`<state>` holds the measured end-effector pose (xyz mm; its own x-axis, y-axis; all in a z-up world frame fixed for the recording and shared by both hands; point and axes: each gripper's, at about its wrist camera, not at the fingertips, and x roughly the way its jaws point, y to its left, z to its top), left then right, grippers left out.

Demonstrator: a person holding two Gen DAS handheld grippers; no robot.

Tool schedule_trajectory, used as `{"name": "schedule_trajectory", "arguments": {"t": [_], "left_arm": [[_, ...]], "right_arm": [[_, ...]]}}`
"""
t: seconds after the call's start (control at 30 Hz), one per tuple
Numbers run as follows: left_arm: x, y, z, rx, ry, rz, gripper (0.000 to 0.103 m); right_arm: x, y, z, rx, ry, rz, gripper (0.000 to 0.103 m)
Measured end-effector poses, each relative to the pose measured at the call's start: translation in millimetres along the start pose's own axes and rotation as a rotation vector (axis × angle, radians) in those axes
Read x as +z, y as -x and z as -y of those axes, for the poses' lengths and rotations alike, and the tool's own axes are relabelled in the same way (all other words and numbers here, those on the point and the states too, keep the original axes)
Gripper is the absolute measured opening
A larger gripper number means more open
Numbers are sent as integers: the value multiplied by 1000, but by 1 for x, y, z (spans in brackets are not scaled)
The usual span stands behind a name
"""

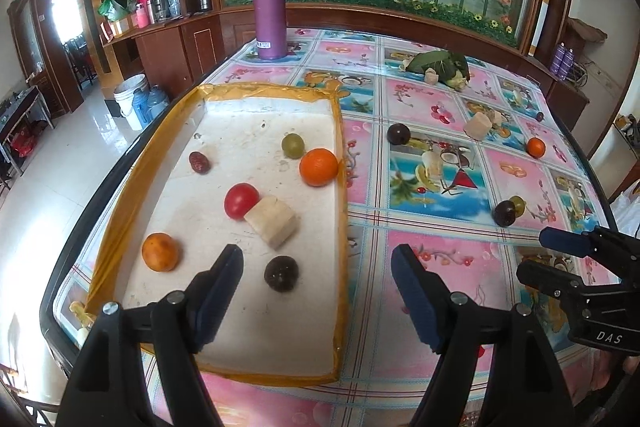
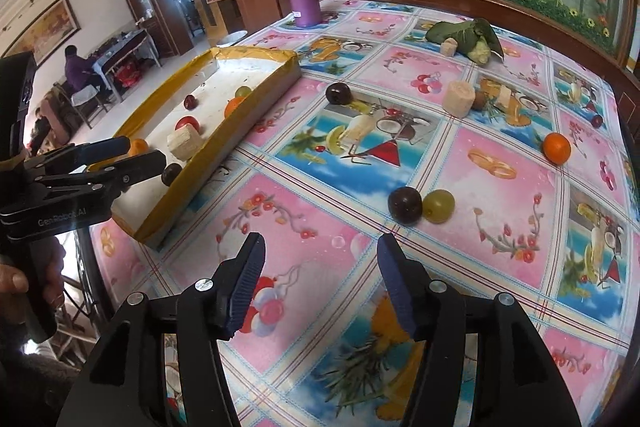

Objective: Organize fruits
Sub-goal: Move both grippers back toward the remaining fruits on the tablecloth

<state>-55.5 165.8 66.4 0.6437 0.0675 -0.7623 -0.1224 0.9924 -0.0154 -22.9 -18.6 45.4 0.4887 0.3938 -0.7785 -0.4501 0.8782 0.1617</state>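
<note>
While both tools are released and hold nothing, the left tool (image 1: 316, 263) hangs over the near end of the shallow white tray with yellow taped rim (image 1: 140, 163), and the right tool (image 2: 320, 247) hangs over the flowered pink tabletop (image 2: 460, 155). Inside the tray lie a red tomato (image 1: 241, 201), a large orange (image 1: 318, 167) and a dark round plum (image 1: 281, 273). Another dark plum (image 2: 405, 205) touches a green grape (image 2: 439, 206) on the tabletop, near the right tool.

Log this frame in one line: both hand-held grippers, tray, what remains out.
left hand-held gripper open, empty | right hand-held gripper open, empty | yellow-rimmed white tray holds seven items | dark plum touching green grape on tablecloth
</note>
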Motion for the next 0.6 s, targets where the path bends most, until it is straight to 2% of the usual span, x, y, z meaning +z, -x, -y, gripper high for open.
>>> {"name": "schedule_trajectory", "arguments": {"t": [0.47, 0.53, 0.6], "left_arm": [[0, 1, 18, -19, -12, -7, 81], [0, 2, 19, -24, -15, -5, 83], [0, 3, 22, -29, -19, -3, 83]], "right_arm": [[-8, 3, 24, -45, -19, -5, 58], [-7, 2, 29, -74, -18, -4, 61], [-7, 3, 36, -107, -22, 9, 71]]}}
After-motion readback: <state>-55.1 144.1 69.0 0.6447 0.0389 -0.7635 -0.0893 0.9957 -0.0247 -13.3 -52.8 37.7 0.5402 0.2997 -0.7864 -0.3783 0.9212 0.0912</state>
